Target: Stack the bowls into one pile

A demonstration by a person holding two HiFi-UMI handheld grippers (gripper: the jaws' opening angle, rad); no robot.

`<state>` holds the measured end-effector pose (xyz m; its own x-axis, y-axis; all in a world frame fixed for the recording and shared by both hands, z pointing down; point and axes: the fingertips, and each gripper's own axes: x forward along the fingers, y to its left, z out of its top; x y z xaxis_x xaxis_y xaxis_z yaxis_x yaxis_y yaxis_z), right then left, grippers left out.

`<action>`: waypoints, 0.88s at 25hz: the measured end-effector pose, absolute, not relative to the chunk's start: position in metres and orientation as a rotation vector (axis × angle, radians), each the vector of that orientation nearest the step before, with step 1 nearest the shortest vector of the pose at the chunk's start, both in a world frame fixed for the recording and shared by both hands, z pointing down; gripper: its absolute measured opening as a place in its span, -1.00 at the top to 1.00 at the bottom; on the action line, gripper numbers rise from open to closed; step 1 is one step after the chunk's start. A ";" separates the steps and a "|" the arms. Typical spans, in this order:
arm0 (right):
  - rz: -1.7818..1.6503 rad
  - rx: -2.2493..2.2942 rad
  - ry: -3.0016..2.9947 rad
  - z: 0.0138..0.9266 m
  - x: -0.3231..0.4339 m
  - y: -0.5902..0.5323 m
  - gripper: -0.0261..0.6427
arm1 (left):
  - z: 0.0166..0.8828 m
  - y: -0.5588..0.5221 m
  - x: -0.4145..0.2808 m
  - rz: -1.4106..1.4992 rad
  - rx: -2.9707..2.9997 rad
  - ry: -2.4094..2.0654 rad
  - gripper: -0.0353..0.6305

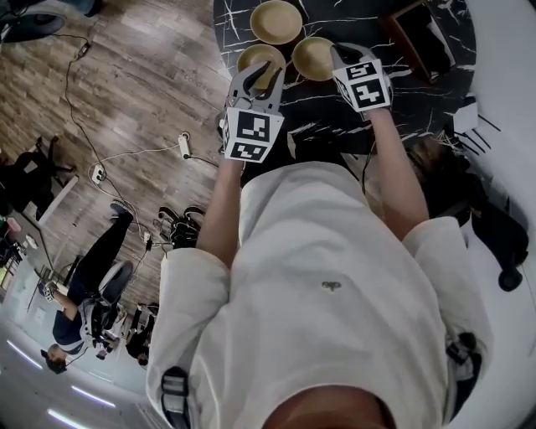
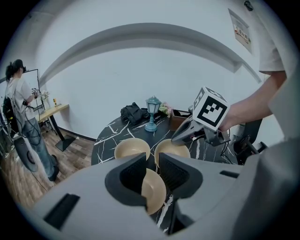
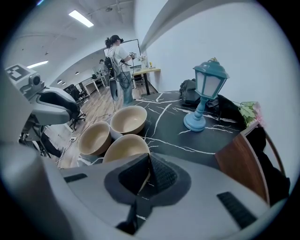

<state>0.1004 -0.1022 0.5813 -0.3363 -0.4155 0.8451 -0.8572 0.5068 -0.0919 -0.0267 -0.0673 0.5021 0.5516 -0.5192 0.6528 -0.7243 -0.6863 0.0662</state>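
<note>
Blue lamp, left bowl and right bowl before it, right gripper at right bowl's rim, left gripper with jaws apart over nearest bowl.

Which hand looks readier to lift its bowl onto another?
Right. The right tool is clamped on the rim of the right bowl; the left tool has its jaws apart over the left bowl, gripping nothing.

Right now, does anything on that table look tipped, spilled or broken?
Nothing stands out. The far bowl, left bowl and right bowl all sit upright, empty and intact on the table; the lamp stands upright too.
</note>
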 end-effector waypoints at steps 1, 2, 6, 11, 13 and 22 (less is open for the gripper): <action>0.696 1.054 -1.944 0.579 0.102 -0.103 0.89 | 0.501 -0.068 -0.027 0.877 2.466 -1.024 0.64; 0.694 1.061 -1.942 0.578 0.103 -0.104 0.89 | 0.500 -0.069 -0.028 0.877 2.468 -1.024 0.64; 0.707 1.075 -1.946 0.571 0.105 -0.105 0.89 | 0.499 -0.069 -0.029 0.877 2.472 -1.021 0.64; 0.712 1.109 -1.958 0.556 0.107 -0.108 0.89 | 0.496 -0.069 -0.030 0.873 2.478 -1.019 0.64; 0.712 1.119 -1.973 0.548 0.106 -0.112 0.89 | 0.495 -0.069 -0.031 0.870 2.478 -1.022 0.64; 0.716 1.148 -2.047 0.518 0.091 -0.132 0.89 | 0.489 -0.069 -0.033 0.860 2.486 -1.038 0.64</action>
